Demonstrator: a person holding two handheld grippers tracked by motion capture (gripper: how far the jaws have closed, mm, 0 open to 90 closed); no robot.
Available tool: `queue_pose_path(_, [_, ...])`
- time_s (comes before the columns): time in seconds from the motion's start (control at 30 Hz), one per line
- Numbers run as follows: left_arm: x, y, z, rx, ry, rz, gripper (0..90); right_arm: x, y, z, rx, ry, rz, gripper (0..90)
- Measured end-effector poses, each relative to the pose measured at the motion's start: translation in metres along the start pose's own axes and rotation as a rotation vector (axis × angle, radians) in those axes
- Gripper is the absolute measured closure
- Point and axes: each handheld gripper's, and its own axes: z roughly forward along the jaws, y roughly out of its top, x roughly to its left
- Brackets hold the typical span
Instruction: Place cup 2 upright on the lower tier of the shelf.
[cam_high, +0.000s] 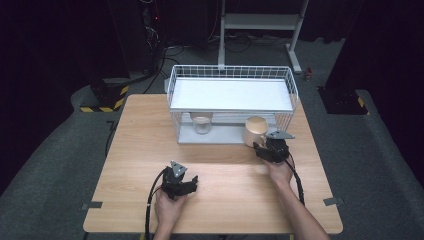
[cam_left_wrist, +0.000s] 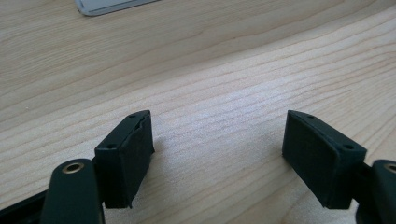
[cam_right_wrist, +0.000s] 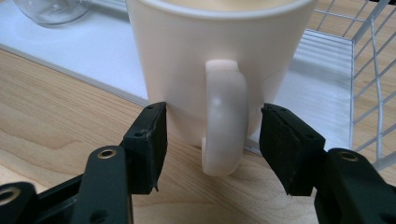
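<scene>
Your right gripper (cam_right_wrist: 212, 142) has its fingers wide apart, 1 on each side of the mug (cam_right_wrist: 210, 60) handle, not yet closed. The mug stands upright at the front edge of the wire rack (cam_high: 232, 75), long axis vertical, handle toward you. Grasping appears to remain. Your left gripper (cam_left_wrist: 217, 158) rests over the bare table (cam_left_wrist: 210, 70), fingers wide, holding nothing.

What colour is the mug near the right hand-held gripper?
The mug is cream, a pale beige; the right gripper view shows it best.
</scene>
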Motion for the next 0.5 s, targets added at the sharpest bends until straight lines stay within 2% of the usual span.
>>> queue_pose_path(0.17, [0.0,0.0,0.0,0.0,0.0,0.0,25.3,0.0,0.001,0.002,0.0,0.005,0.023,43.5])
queue_pose_path(0.43, [0.0,0.0,0.0,0.0,0.0,-0.001,25.3,0.0,0.009,0.009,0.019,0.001,0.032,44.8])
queue_pose_path(0.5, [0.0,0.0,0.0,-0.001,0.0,0.0,25.3,0.0,0.01,0.01,0.008,0.002,0.034,45.5])
